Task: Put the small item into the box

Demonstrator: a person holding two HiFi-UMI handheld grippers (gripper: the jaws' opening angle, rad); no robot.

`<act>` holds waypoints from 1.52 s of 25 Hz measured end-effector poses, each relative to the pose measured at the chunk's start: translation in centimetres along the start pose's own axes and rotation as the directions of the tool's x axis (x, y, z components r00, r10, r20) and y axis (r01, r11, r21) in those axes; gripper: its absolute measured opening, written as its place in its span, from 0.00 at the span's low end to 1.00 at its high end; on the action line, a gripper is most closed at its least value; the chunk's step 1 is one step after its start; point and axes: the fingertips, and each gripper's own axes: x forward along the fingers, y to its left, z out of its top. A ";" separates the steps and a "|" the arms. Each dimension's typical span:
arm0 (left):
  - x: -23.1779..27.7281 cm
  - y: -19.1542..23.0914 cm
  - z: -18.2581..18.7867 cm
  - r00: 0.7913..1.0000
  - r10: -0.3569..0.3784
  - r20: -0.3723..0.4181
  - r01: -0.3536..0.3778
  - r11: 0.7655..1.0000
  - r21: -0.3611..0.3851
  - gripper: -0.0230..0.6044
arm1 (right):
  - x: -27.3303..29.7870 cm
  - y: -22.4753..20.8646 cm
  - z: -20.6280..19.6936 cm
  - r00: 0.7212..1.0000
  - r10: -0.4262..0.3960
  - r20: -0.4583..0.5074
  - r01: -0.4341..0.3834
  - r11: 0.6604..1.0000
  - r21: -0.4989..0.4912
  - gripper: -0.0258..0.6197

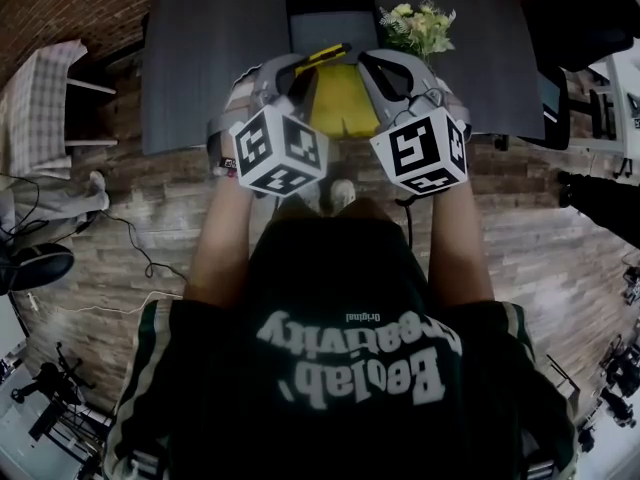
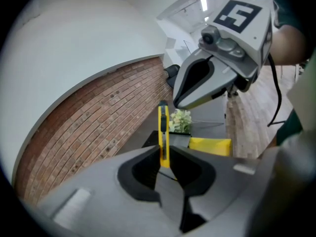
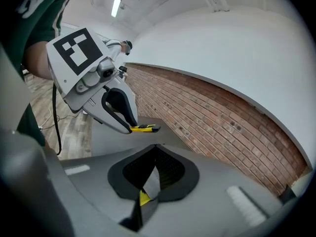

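Note:
A slim yellow and black utility knife (image 2: 163,132) stands clamped between the jaws of my left gripper (image 2: 164,157), its end sticking out past the tips. In the head view the knife (image 1: 327,55) hangs above the far end of a yellow open box (image 1: 340,100) on the dark table (image 1: 210,38). My right gripper (image 3: 155,148) has its jaws together with nothing between them; a bit of yellow shows through the gap below. It sits just right of the box (image 2: 210,145). From the right gripper view the left gripper (image 3: 129,127) holds the knife (image 3: 143,128) level.
A bunch of pale flowers (image 1: 418,26) stands at the table's back right. A dark flat box (image 1: 330,13) lies behind the yellow one. A chair (image 1: 45,93) is at the left, cables (image 1: 130,243) run over the wooden floor, and a brick wall (image 3: 222,127) lies beyond the table.

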 end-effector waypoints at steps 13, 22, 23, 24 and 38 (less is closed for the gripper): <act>0.8 -0.3 -1.8 0.997 -0.070 0.043 0.069 0.997 0.017 0.13 | 0.9 1.8 -0.8 0.997 -0.034 -0.074 0.036 0.999 0.029 0.05; 3.4 -0.3 -2.7 0.996 -0.087 -0.004 0.087 0.996 -0.009 0.13 | 3.0 1.0 -2.6 0.997 0.020 -0.077 -0.016 0.999 0.050 0.05; 3.8 -0.5 -2.8 0.996 -0.091 -0.010 0.091 0.996 -0.012 0.13 | 3.3 0.9 -2.9 0.997 0.026 -0.077 -0.022 0.998 0.052 0.05; 4.2 -0.6 -2.8 0.995 -0.095 -0.015 0.094 0.995 -0.015 0.13 | 3.5 0.7 -3.3 0.996 0.032 -0.078 -0.028 0.998 0.056 0.05; 8.7 -2.7 -4.6 0.983 -0.150 -0.103 0.145 0.988 -0.055 0.13 | 5.8 0.1 -7.5 0.990 0.114 -0.084 -0.105 0.989 0.099 0.05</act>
